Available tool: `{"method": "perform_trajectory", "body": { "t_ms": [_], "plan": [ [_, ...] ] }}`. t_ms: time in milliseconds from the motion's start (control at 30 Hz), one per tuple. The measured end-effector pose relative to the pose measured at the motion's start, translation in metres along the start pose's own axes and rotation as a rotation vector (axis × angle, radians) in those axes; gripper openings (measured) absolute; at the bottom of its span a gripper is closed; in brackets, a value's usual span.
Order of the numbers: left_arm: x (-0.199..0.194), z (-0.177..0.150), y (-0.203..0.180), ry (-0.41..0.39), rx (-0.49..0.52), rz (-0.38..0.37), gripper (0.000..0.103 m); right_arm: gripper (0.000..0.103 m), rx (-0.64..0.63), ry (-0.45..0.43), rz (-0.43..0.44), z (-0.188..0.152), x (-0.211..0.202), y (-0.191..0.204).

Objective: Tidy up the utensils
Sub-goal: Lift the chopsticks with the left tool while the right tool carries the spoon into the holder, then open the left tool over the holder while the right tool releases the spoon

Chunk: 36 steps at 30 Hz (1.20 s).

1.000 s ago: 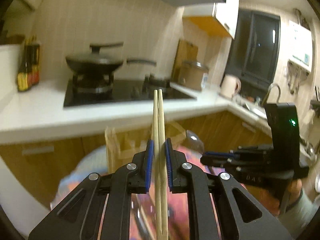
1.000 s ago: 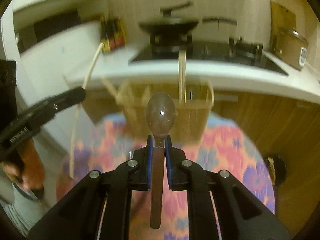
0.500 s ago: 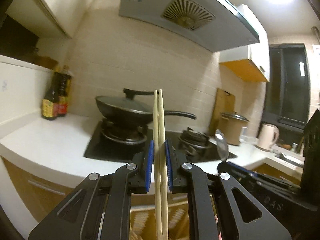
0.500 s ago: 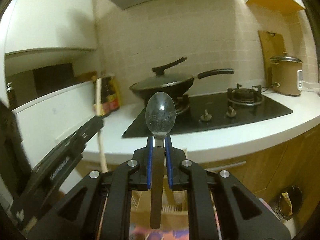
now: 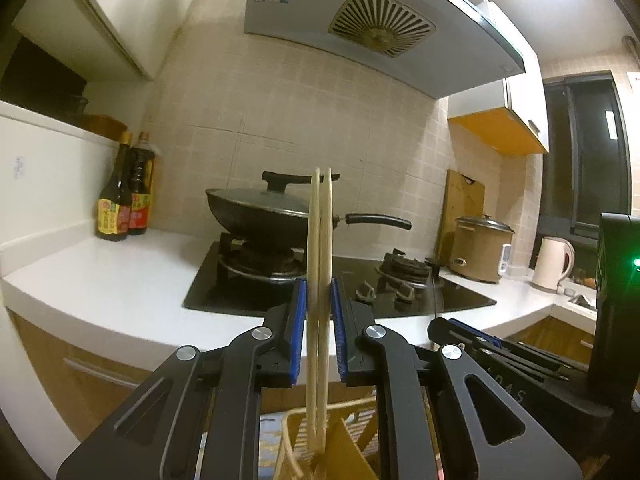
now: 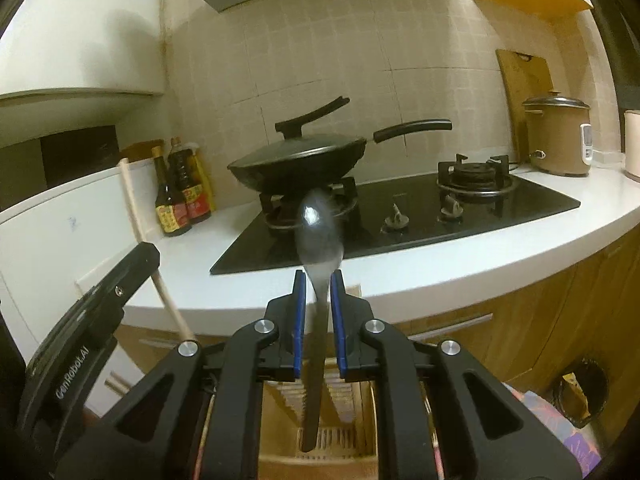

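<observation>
My left gripper (image 5: 318,292) stands with its jaws slightly parted around a pair of pale wooden chopsticks (image 5: 320,248) that stand upright, their lower ends inside a wooden utensil holder (image 5: 304,436) below. My right gripper (image 6: 318,284) has its jaws a little apart around a metal spoon (image 6: 318,224) with a dark handle, blurred, bowl up, its handle end down in a compartment of the wooden holder (image 6: 340,444). The left gripper (image 6: 100,320) and the chopsticks (image 6: 138,216) show at the left of the right wrist view. The right gripper (image 5: 500,352) shows at the right of the left wrist view.
A white counter (image 5: 100,292) carries a black gas hob (image 5: 400,292) with a lidded wok (image 5: 264,212). Sauce bottles (image 5: 124,200) stand at the left, a rice cooker (image 5: 480,248) and kettle (image 5: 552,260) at the right. A range hood (image 5: 360,28) hangs above.
Both grippers' jaws have parted a little. The spoon has slid down and is blurred. The chopsticks' lower ends now sit in the holder.
</observation>
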<state>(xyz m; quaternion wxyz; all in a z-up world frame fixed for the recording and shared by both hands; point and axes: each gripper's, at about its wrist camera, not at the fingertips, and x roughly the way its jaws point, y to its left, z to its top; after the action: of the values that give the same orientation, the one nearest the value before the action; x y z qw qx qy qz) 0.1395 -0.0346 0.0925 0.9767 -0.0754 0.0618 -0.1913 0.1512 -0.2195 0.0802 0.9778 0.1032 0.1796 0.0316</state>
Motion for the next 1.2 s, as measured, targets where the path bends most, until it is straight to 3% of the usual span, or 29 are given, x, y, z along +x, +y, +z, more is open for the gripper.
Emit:
{"method": "perform_trajectory", "body": {
  "t_ms": [167, 367, 733, 900, 1200],
  "plan": [
    [-0.021, 0.002, 0.012, 0.044, -0.037, -0.049, 0.038, 0.015, 0.019, 0.052, 0.06, -0.007, -0.025, -0.003],
    [-0.069, 0.003, 0.021, 0.093, -0.043, -0.097, 0.054, 0.022, 0.028, 0.111, 0.092, -0.028, -0.077, -0.004],
    [-0.129, -0.036, 0.025, 0.243, -0.032, -0.096, 0.058, 0.024, 0.05, 0.245, 0.057, -0.093, -0.134, -0.009],
    [-0.132, -0.066, 0.03, 0.35, -0.032, -0.099, 0.06, 0.045, 0.044, 0.333, 0.025, -0.125, -0.134, -0.012],
    [-0.113, -0.117, 0.046, 0.571, -0.034, -0.102, 0.06, 0.045, 0.012, 0.493, 0.009, -0.174, -0.122, -0.009]
  ]
}}
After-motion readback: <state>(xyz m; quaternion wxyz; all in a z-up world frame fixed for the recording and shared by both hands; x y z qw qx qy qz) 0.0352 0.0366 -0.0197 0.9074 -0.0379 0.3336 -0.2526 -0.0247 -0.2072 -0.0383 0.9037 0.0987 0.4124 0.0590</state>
